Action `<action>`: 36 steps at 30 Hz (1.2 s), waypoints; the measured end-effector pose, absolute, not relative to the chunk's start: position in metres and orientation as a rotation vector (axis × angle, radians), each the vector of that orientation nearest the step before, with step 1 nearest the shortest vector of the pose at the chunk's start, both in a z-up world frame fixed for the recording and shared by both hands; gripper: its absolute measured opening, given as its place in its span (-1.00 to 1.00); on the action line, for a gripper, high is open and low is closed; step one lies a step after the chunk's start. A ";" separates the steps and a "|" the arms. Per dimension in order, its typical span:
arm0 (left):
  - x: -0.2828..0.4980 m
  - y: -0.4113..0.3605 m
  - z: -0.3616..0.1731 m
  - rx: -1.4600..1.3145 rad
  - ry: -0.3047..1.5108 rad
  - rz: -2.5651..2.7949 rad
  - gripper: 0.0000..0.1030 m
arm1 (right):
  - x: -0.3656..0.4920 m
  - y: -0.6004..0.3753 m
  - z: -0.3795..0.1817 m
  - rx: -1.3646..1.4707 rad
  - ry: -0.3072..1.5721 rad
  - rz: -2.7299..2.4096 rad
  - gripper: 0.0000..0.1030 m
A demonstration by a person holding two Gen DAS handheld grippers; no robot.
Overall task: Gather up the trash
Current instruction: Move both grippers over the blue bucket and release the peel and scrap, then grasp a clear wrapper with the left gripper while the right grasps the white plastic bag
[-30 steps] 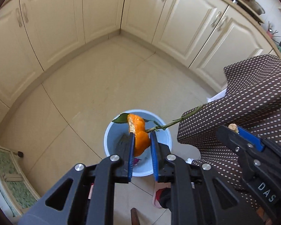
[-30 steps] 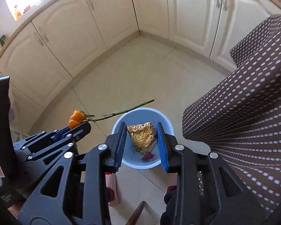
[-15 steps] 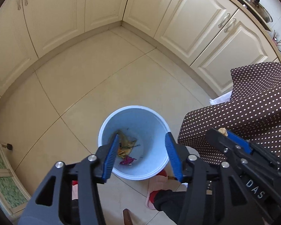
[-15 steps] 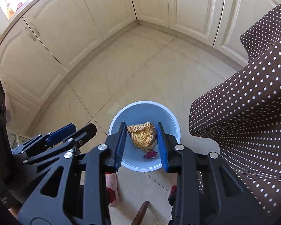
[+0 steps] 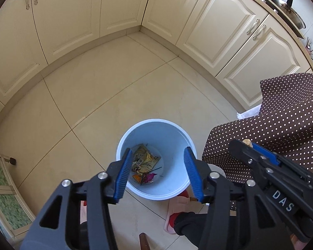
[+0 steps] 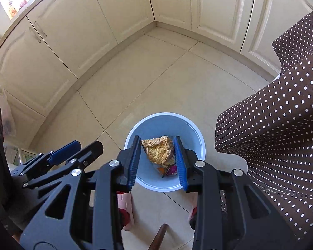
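Right wrist view: right tool clamping crusty scrap over blue bin; left tool gaping, empty, wrapper, perhaps peel, below.

From my right wrist view, the peel clamped in my right gripper hides most of the bin's contents; only scraps show at six o'clock, too small to identify. In the left view, the wrapper's print is unreadable, and the spotted cloth runs off at three o'clock.
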State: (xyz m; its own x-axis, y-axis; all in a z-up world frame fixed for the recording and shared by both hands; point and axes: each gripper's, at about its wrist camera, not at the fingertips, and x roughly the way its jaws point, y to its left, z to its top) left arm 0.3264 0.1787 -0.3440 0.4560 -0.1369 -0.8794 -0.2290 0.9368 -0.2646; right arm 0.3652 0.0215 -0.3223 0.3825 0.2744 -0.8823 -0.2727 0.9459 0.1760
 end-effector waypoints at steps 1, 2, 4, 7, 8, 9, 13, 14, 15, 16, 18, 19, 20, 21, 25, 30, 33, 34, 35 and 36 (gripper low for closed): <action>0.326 0.180 -0.344 -0.373 1.101 0.059 -0.02 | 0.366 0.022 -0.322 0.003 1.123 0.351 -0.36; 0.326 0.181 -0.343 -0.375 1.099 0.059 -0.02 | 0.366 0.022 -0.322 0.002 1.120 0.352 -0.36; 0.326 0.182 -0.341 -0.377 1.095 0.060 -0.02 | 0.366 0.022 -0.320 -0.002 1.108 0.353 -0.35; 0.325 0.184 -0.340 -0.377 1.091 0.064 -0.02 | 0.366 0.023 -0.317 -0.003 1.101 0.354 -0.28; 0.324 0.185 -0.339 -0.376 1.089 0.069 -0.02 | 0.365 0.023 -0.316 -0.002 1.097 0.351 -0.16; 0.324 0.187 -0.338 -0.377 1.087 0.071 -0.02 | 0.365 0.022 -0.314 0.002 1.088 0.344 -0.13; 0.321 0.187 -0.331 -0.376 1.072 0.071 -0.02 | 0.362 0.018 -0.306 0.002 1.075 0.347 -0.13; 0.320 0.186 -0.328 -0.374 1.068 0.070 -0.02 | 0.361 0.016 -0.304 0.003 1.072 0.348 -0.13; 0.319 0.185 -0.325 -0.373 1.063 0.069 -0.02 | 0.359 0.015 -0.300 0.005 1.066 0.349 -0.13; 0.317 0.184 -0.321 -0.369 1.055 0.068 -0.02 | 0.357 0.012 -0.296 0.007 1.060 0.349 -0.13; 0.313 0.181 -0.311 -0.355 1.040 0.065 -0.02 | 0.353 0.006 -0.287 0.011 1.045 0.345 -0.13; 0.310 0.179 -0.303 -0.346 1.028 0.061 -0.02 | 0.350 0.001 -0.280 0.014 1.032 0.343 -0.13; 0.307 0.176 -0.296 -0.338 1.016 0.057 -0.02 | 0.347 -0.002 -0.275 0.014 1.023 0.340 -0.13; 0.306 0.173 -0.290 -0.333 1.005 0.054 -0.02 | 0.343 -0.009 -0.266 0.013 1.002 0.334 -0.13; 0.293 0.151 -0.250 -0.302 0.940 0.018 -0.02 | 0.325 -0.036 -0.229 0.025 0.926 0.303 -0.13; 0.274 0.104 -0.195 -0.252 0.854 -0.067 -0.01 | 0.284 -0.086 -0.171 0.043 0.788 0.244 -0.13; 0.261 0.063 -0.160 -0.199 0.793 -0.135 0.08 | 0.258 -0.121 -0.142 0.050 0.713 0.194 -0.11; 0.256 0.050 -0.151 -0.189 0.781 -0.158 0.09 | 0.249 -0.134 -0.133 0.055 0.689 0.175 -0.09; 0.253 0.038 -0.143 -0.180 0.770 -0.184 0.09 | 0.237 -0.151 -0.123 0.061 0.662 0.144 -0.08; 0.249 0.021 -0.132 -0.165 0.757 -0.223 0.09 | 0.231 -0.163 -0.117 0.066 0.645 0.125 -0.07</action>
State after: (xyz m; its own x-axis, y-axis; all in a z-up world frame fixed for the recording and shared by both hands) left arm 0.2487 0.0211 -0.1323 0.7048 -0.2590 -0.6605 0.1408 0.9635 -0.2276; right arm 0.2306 -0.1632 -0.1167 0.7920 0.1365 -0.5950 -0.0953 0.9904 0.1004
